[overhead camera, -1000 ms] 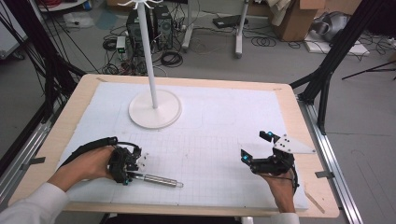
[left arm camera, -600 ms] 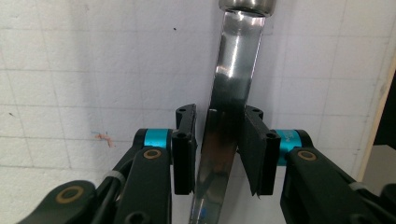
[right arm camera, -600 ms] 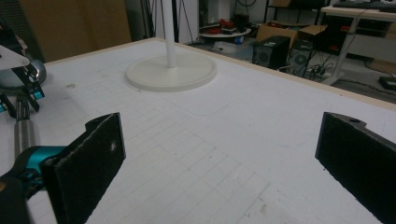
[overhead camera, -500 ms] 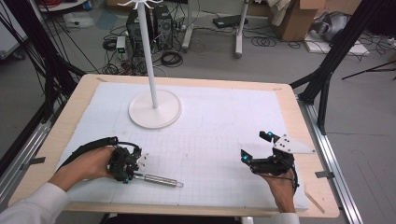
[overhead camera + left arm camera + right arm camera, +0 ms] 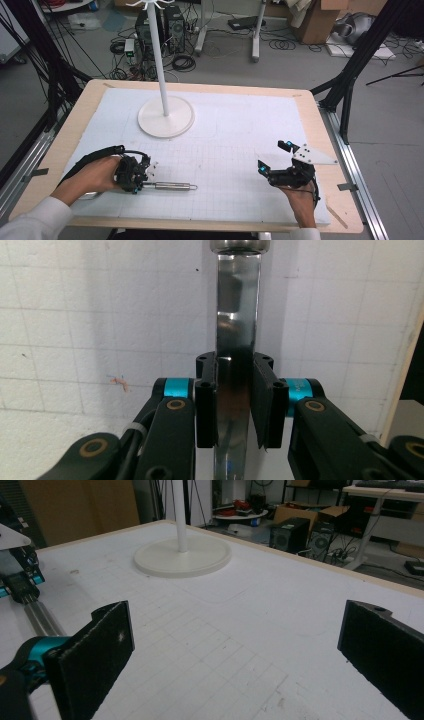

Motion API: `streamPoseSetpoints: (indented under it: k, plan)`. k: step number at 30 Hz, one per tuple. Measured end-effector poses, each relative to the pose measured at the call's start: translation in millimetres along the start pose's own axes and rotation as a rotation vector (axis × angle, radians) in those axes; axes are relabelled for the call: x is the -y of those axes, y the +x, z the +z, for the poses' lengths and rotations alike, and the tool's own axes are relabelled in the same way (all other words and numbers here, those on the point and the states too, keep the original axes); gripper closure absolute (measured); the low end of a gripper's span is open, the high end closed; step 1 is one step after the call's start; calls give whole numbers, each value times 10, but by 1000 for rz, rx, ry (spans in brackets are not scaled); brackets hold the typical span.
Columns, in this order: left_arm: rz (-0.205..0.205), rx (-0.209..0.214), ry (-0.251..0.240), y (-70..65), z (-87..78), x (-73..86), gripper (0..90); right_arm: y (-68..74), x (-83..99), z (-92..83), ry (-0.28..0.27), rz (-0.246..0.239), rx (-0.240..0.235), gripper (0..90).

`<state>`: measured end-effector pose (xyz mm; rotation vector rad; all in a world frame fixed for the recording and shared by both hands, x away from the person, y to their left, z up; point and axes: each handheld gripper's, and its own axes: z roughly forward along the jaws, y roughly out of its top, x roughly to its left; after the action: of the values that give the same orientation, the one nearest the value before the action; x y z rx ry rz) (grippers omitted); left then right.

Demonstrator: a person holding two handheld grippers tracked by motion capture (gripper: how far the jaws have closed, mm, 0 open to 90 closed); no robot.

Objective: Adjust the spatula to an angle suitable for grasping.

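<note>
On table (image 5: 100, 95), one metal rod (image 5: 172, 186), one stand (image 5: 165, 116), two hand-held grippers

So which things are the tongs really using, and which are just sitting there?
In use:
- shiny silver metal rod
- left tongs, just closing on it

Just sitting there:
- white round-based coat stand
- right tongs, open, holding nothing
- white gridded table mat

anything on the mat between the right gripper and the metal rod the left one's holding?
Nothing: in the high view, bare gridded mat runs from the rod's free end to the right gripper; the white stand sits farther back.
</note>
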<state>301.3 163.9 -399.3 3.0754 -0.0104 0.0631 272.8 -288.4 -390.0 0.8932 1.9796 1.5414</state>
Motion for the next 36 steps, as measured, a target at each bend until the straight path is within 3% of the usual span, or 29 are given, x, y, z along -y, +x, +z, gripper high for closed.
streamPoseSetpoints:
  k: [16, 34, 36]
  plan:
    - [-50, -18, -94, -2, -246, 30, 745, 0, 0, -2, 0, -1, 2, 4]
    - [-137, -68, -312, 54, -665, 105, 745, 2, 1, -7, 2, 5, 4, 4]
    - [-154, -49, -353, 57, -708, 116, 746, 3, 1, -8, 2, 6, 4, 4]
